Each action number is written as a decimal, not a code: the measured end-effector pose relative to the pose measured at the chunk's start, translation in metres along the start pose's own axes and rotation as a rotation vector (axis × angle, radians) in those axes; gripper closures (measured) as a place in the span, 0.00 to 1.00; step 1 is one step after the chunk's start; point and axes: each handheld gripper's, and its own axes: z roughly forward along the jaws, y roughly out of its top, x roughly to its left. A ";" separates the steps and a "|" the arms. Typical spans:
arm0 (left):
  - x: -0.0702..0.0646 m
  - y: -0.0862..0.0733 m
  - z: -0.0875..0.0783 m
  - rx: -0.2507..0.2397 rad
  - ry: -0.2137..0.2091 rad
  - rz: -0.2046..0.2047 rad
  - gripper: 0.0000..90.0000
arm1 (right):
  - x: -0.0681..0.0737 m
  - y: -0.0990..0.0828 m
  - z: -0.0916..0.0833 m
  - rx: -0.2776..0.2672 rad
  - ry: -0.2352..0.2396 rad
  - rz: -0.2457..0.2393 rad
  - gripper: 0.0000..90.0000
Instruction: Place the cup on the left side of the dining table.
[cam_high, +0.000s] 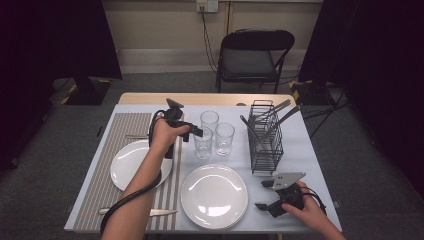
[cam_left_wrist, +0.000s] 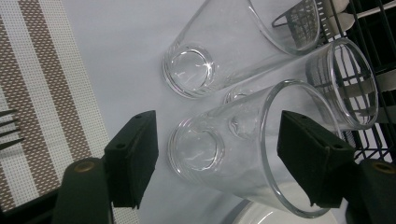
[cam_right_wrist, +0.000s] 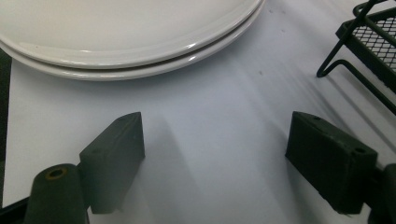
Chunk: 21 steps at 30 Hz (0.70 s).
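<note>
Glass (cam_high: 203, 143) nearest me in the cluster of three stands beside the striped placemat (cam_high: 112, 150), and from the high view I have my left gripper (cam_high: 192, 131) reaching level toward it while my right gripper (cam_high: 267, 197) rests low beside the stacked plates (cam_high: 214, 196). Left gripper view: jaws wide, straddling that glass (cam_left_wrist: 233, 154), pads not pressing. Right gripper view: jaws wide, holding nothing, over bare tablecloth (cam_right_wrist: 215, 140).

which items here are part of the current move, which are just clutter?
In play:
- left gripper, jaws either side of the nearest glass
- nearest glass, not clearly pinched yet

Lying about:
- two other glasses
- stacked plates
- plate on the striped mat
- cutlery rack
- knife
- right gripper, open over bare table
</note>
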 end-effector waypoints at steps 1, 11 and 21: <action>0.000 0.000 0.000 0.002 0.008 0.005 0.33 | 0.000 0.000 0.000 0.000 0.000 0.000 0.20; -0.003 0.000 0.004 0.011 0.009 -0.032 0.38 | 0.000 0.000 0.000 0.000 0.000 0.000 0.20; -0.005 0.000 0.006 0.016 0.029 -0.055 0.47 | 0.000 0.000 0.000 0.000 0.000 -0.001 0.20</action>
